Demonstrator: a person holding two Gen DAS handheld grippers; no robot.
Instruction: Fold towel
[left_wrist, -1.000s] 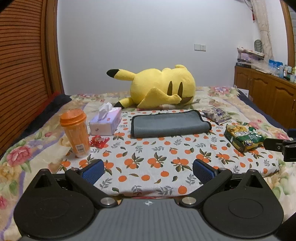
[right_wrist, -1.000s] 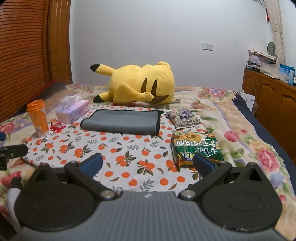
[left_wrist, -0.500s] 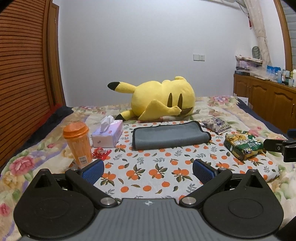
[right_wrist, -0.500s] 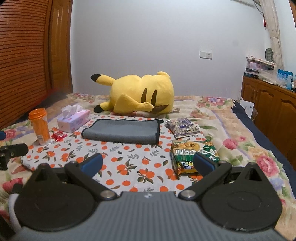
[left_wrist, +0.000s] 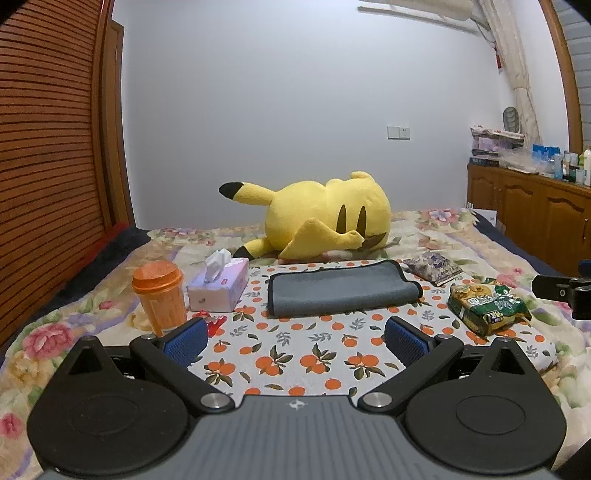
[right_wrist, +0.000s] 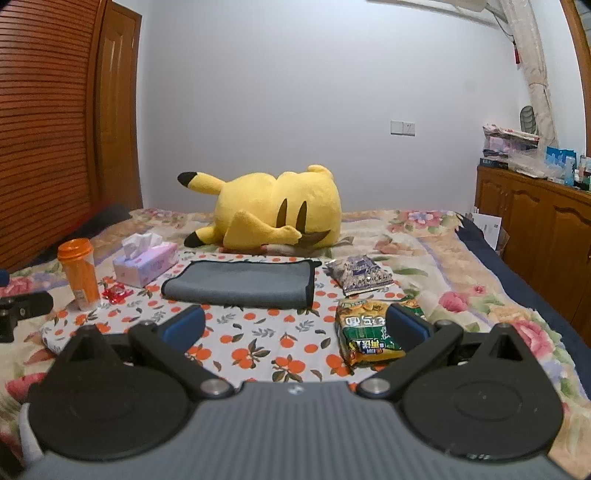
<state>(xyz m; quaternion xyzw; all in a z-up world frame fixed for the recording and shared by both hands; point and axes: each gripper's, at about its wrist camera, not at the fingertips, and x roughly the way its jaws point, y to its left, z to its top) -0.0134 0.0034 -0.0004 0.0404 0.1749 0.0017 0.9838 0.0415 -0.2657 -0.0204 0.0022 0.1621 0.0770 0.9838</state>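
Note:
A grey towel (left_wrist: 338, 288) with a dark edge lies folded flat on an orange-print cloth (left_wrist: 314, 354) on the bed; it also shows in the right wrist view (right_wrist: 240, 284). My left gripper (left_wrist: 295, 338) is open and empty, held well in front of the towel near the cloth's front edge. My right gripper (right_wrist: 295, 326) is open and empty, also well short of the towel, off its right side. Part of the right gripper shows at the right edge of the left wrist view (left_wrist: 561, 291).
A yellow plush toy (left_wrist: 321, 218) lies behind the towel. An orange cup (left_wrist: 160, 295), a tissue box (left_wrist: 218, 288) and a red wrapper (left_wrist: 212, 323) are left of it. Two snack bags (left_wrist: 487, 304) (left_wrist: 434, 267) lie to its right. Wooden cabinets (left_wrist: 532, 210) stand far right.
Both grippers have pulled back from the towel and tilted upward, so more wall shows. Both stay open and empty. The towel has not moved.

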